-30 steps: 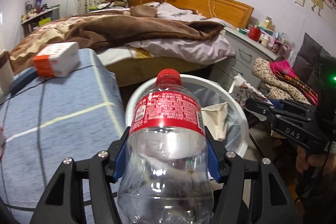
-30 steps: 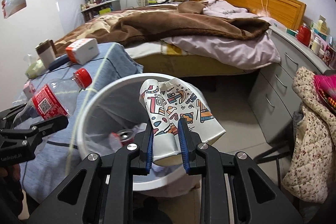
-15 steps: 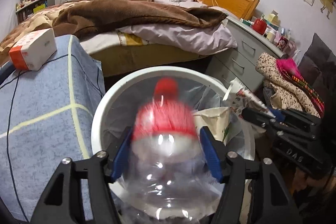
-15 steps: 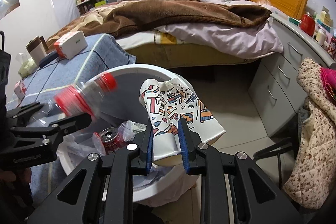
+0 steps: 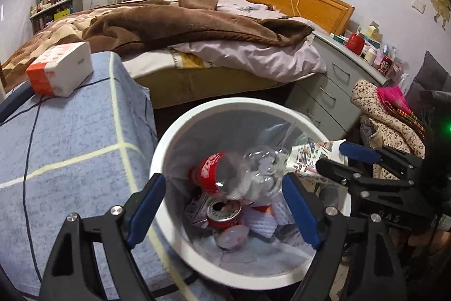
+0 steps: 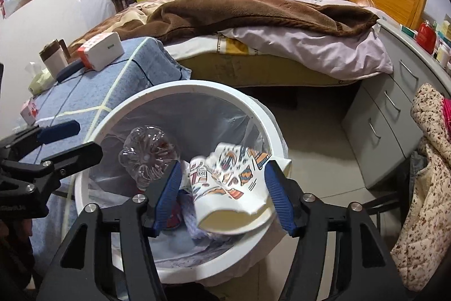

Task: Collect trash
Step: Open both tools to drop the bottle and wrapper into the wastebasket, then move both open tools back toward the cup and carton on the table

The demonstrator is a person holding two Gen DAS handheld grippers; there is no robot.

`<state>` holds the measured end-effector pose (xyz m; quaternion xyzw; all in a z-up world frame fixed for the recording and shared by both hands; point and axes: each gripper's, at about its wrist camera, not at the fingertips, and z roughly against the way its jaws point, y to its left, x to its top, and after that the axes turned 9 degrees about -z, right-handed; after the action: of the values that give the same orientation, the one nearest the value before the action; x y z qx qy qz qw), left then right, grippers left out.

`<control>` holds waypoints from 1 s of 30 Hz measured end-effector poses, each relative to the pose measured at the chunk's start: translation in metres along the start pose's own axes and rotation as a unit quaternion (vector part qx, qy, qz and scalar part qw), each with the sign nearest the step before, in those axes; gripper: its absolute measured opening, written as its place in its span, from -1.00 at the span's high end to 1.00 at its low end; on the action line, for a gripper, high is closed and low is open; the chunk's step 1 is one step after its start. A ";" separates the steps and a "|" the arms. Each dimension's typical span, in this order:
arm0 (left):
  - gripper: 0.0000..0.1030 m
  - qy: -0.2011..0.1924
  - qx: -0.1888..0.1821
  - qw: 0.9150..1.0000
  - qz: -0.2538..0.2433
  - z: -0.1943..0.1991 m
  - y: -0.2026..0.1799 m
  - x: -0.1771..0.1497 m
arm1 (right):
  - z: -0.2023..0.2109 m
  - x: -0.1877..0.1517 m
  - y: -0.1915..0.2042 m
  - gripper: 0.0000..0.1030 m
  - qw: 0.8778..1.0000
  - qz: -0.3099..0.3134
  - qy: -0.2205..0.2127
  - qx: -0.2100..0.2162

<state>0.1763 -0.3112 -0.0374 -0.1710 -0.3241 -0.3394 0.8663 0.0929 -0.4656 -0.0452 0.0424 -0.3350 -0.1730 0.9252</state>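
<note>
Left gripper (image 5: 222, 212) opening, empty; plastic bottle (image 5: 239, 174) inside white bin (image 5: 174, 148), cap end down, base up. Right gripper (image 6: 222, 188) opening; paper cup (image 6: 228, 196) loose between pads, mouth toward camera.

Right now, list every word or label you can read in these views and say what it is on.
"DAS", faint: body of the right gripper.
Red label on the bottle: blurred, unreadable.
Orange and white box: print too small.
Body of the left gripper: lettering unreadable.
Both jaws are opening: paper cup between the right's, nothing between the left's.
</note>
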 end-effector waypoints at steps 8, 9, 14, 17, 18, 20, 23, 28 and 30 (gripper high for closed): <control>-0.67 -0.017 0.006 1.000 0.009 0.024 0.010 -0.007 | 0.015 -0.001 0.008 -0.22 1.000 -0.008 -0.020 0.007; -0.67 -0.020 0.009 1.000 0.011 0.028 0.011 -0.008 | 0.016 0.000 0.009 -0.22 1.000 -0.009 -0.022 0.005; -0.67 -0.030 0.018 0.999 0.020 0.046 0.022 -0.015 | 0.025 0.000 0.017 -0.22 0.999 -0.014 -0.037 0.013; -0.67 -0.037 0.027 0.999 0.027 0.057 0.031 -0.021 | 0.028 -0.002 0.026 -0.22 0.999 -0.007 -0.044 0.016; -0.67 -0.039 0.031 0.998 0.029 0.060 0.035 -0.024 | 0.029 -0.002 0.030 -0.22 0.999 -0.005 -0.048 0.018; -0.67 -0.044 0.041 0.998 0.032 0.067 0.041 -0.029 | 0.030 -0.002 0.038 -0.22 0.998 -0.001 -0.055 0.022; -0.67 -0.048 0.051 0.997 0.043 0.077 0.055 -0.036 | 0.030 -0.001 0.048 -0.22 0.998 0.004 -0.060 0.032; -0.67 -0.063 0.086 0.993 0.056 0.095 0.078 -0.049 | 0.025 0.001 0.072 -0.22 0.996 0.017 -0.067 0.053; -0.67 -0.069 0.092 0.991 0.067 0.103 0.089 -0.055 | 0.023 0.002 0.082 -0.22 0.995 0.022 -0.069 0.061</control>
<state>0.1616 -0.1686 -0.0057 -0.1346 -0.4014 -0.2369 0.8745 0.1035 -0.3885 -0.0106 0.0794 -0.4091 -0.1346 0.8990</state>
